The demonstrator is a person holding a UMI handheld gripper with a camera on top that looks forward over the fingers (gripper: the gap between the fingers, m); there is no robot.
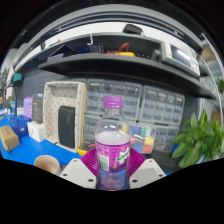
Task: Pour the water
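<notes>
A clear plastic water bottle (pixel 112 148) with a purple cap and a magenta label stands upright between my fingers. My gripper (pixel 112 160) is shut on the bottle, with both magenta pads (pixel 89 159) pressed against its label from left and right. The bottle's lower part looks filled with water. A pink cup (pixel 47 164) sits on the blue table to the left of the fingers, a little lower than the bottle's label.
A cardboard box (pixel 63 113) stands on the blue table (pixel 30 150) to the left. A green plant (pixel 203 140) is on the right. Behind are grey drawer cabinets (pixel 130 103) and a dark shelf (pixel 110 58) with clutter.
</notes>
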